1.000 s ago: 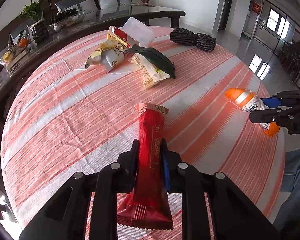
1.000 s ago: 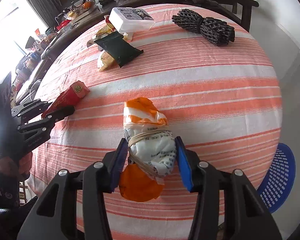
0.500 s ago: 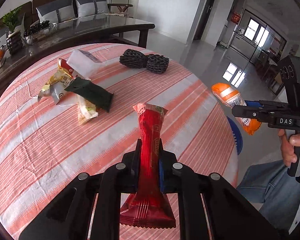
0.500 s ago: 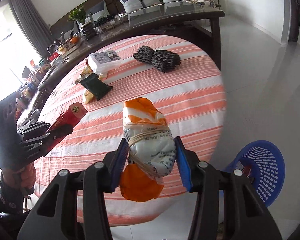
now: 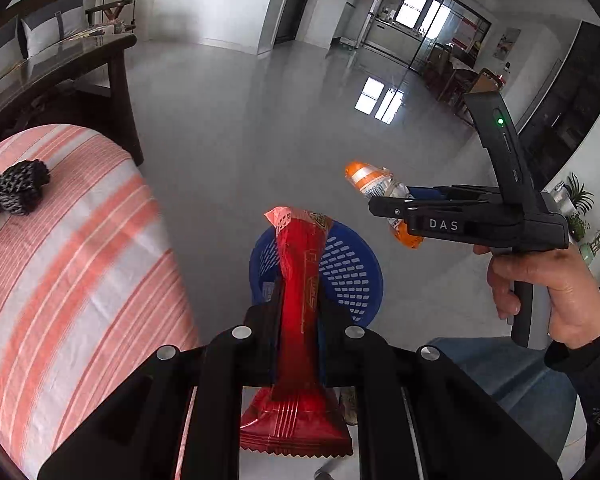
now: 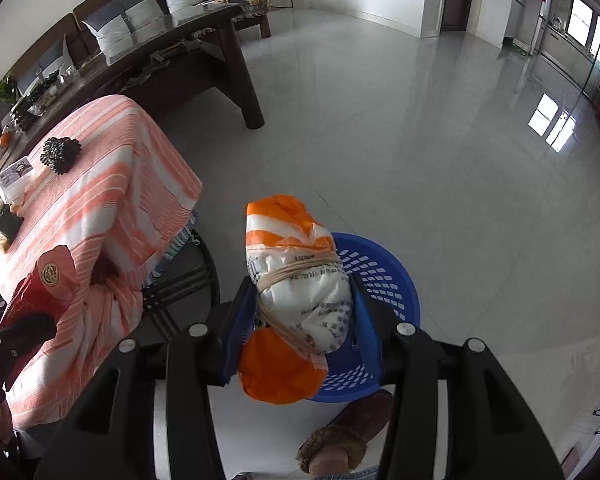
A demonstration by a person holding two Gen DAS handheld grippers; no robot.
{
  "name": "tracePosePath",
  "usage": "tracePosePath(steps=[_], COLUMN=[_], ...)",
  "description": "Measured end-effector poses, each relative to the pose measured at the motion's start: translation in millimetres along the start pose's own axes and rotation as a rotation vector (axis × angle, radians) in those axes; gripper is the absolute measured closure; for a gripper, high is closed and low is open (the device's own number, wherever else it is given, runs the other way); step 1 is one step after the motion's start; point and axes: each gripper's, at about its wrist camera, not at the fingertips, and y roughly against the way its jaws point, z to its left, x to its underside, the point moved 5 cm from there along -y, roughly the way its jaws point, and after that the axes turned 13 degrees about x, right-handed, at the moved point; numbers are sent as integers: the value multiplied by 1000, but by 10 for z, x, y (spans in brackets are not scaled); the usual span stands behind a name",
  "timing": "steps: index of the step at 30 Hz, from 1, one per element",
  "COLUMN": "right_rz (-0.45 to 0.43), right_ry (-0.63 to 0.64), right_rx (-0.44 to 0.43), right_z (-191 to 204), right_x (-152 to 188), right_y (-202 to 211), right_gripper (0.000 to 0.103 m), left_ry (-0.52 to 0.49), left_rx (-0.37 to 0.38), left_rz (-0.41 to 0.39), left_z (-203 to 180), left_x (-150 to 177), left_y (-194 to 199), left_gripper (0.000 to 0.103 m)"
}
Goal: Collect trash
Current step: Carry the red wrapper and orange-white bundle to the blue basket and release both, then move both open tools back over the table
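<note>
A table (image 6: 112,184) under an orange-striped cloth stands to the left, and on it lie a black knotted bundle (image 6: 60,155), a white box (image 6: 15,176) and a dark pouch (image 6: 7,222). Behind it runs a long dark wooden table (image 6: 204,40) with grey cushions (image 6: 120,28) beyond. The floor is bare grey tile, and a blue basket (image 6: 384,280) sits on it just off the table's corner, nothing between it and the two claws above. A slippered foot (image 6: 340,440) shows at the basket's near edge.

The basket is half covered in both views by what is being carried, so its contents are hard to make out; a pale scrap shows through the holes in the left view. The pouch and box are small and cut by the picture edge.

The left claw (image 5: 298,320) is clamped tight on a red wrapper (image 5: 300,280), which stands up between the fingers, its top over the basket. The right claw (image 6: 300,324) grips an orange-and-white bag (image 6: 296,292) tied with string, held by its middle, also over the basket. A hand (image 5: 540,288) grasps the right claw's handle.
</note>
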Motion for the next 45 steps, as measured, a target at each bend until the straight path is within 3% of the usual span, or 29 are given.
tracePosePath(steps=[6,12,14,15,17,21,24,27,30,34,38,42,45], right_rz=[31,45,48,53,47,-34,-93,-167,-238,-309,-356,-340,-341], right_ry=[-93,-139,-153,-162,-172,-186,-212,-204,-182,-59,89,229,365], right_rx=[8,-27,-33,-37,-43,-22,-4,24,6,-73,-170,-278,-305], right_z=[-418,-603,-640,-656,-677,-730,-706,-584,-312,385,1287,2193,2777], right_x=[77,21,5,12,-14,-119,-189,-209,-182,-69,182,441,544], right_y=[-353,-565,-638,-648,-622,-415,-254,-55,138,395,650,821,919], right_gripper=[57,54,46,43,42,25,14,11,9,9,9,9,9], left_ry=[11,-16,-24,-20,-7,2,-34,-66,-71,14,137,232,293], left_rx=[47,35,24,10,-15,-19,-46,-100,-189,-366,-494,-599,-618], left_rz=[63,98,76,62,37,-35,-82,-126,-131,-119,-136,-156,-177], left_z=[-84,-40,-17,13,30,40,-32,-63,96,612,1174,1680,1935], left_x=[-206,-308,-361,-381,-422,-418,-375,-220,78,559,1017,1403,1663], left_y=[-886,-1542,-1678,-1695,-1680,-1262,-786,-263,201,807,1456,2043,2333], left_gripper=[90,88,62,42,34,18,12,5,5,5,5,5,5])
